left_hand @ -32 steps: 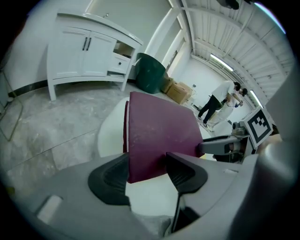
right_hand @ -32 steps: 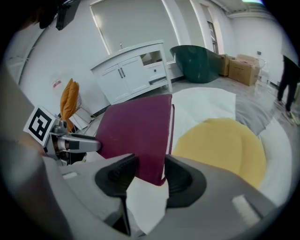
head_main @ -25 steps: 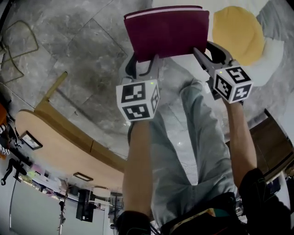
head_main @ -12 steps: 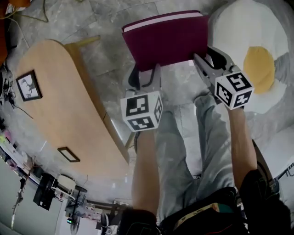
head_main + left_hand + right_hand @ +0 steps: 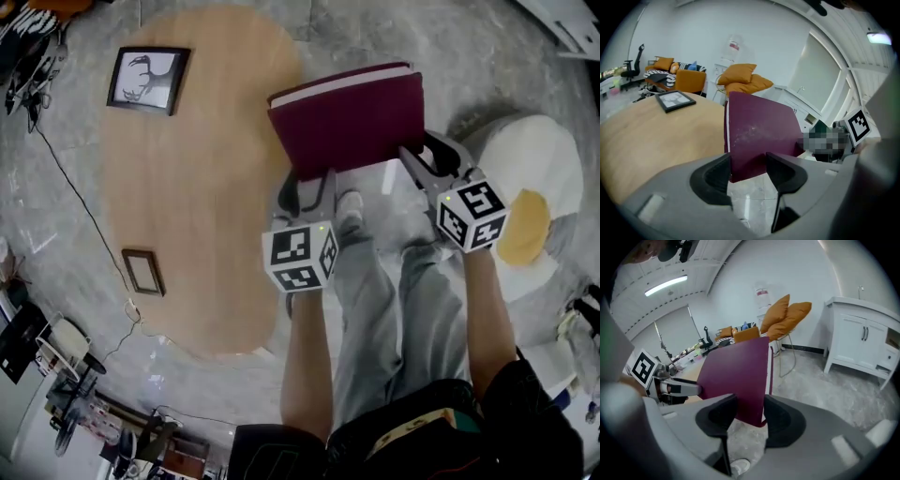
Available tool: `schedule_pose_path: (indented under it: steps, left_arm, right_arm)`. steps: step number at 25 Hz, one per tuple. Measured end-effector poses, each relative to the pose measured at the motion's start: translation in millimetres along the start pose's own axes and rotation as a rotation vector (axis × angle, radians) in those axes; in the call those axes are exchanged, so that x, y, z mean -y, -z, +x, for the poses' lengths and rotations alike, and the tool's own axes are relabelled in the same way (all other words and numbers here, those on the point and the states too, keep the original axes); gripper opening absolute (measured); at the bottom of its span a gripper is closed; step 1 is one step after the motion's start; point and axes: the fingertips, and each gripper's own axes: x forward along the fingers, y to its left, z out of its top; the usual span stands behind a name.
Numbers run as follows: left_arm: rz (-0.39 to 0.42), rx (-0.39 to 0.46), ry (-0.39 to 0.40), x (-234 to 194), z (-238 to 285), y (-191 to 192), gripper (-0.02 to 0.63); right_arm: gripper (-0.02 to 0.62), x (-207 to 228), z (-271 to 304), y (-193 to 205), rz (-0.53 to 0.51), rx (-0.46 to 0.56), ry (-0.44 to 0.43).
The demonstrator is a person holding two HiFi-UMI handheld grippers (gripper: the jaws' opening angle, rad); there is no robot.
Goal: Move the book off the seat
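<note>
Because the book (image 5: 349, 117) is a hardcover with stiff maroon boards and a thick block of white pages, I judge that it has some weight and does not bend. So it is good to take it at the near edge, one gripper at each corner, and this is how it is taken now. The left gripper (image 5: 309, 186) has its jaws clamped on the near corner at about 7 o'clock of the book; the left gripper view shows the cover pressed between both dark pads. The right gripper (image 5: 427, 159) has its jaws clamped on the near corner at about 5 o'clock, also with the boards between the pads. The cover looks smooth, so I think it can slide out if a grip becomes loose, because most of the book reaches beyond the jaws, toward 12 o'clock. The book is in the air, nearly flat, with its white page edge turned to 12 o'clock. It hangs over the floor (image 5: 469, 47), and its 9 o'clock corner is over the edge of the wooden desk (image 5: 187, 187). The egg-shaped seat (image 5: 539, 178) lies at 3 o'clock of the book, apart from it, so the book is already off it
</note>
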Motion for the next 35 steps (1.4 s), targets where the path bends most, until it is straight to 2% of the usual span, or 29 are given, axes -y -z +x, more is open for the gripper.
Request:
schedule_pose_path:
  steps: [6, 12, 17, 22, 27, 31, 35]
  left_arm:
    - [-0.148, 0.046, -0.118, -93, -52, 5, 0.230]
    - [-0.312, 0.083, -0.283, -172, -108, 36, 0.230]
    - [-0.415, 0.101, -0.394, -217, -135, 59, 0.230]
    - [-0.488, 0.140, -0.485, -246, -152, 68, 0.230]
    - [-0.688, 0.222, -0.513, -268, -151, 67, 0.235]
    - [-0.719, 0.225, -0.554, -272, -153, 65, 0.238]
    - [-0.742, 0.193, -0.551, -269, -150, 67, 0.238]
  right_arm:
    - [0.179, -89, 64, -33, -0.138, -0.079, -0.125]
    - [0.179, -181, 127, -39, -0.290, -0.165, -0.295]
    - [0.179, -236, 169, -39, -0.368, -0.220, -0.383]
    - [0.179, -272, 205, -42, -0.431, -0.270, -0.446]
    - [0.179, -289, 237, -54, -0.442, -0.307, -0.538]
    - [0.183, -297, 246, -62, -0.460, -0.347, -0.630]
    - [0.190, -293, 246, -60, -0.465, -0.396, -0.658]
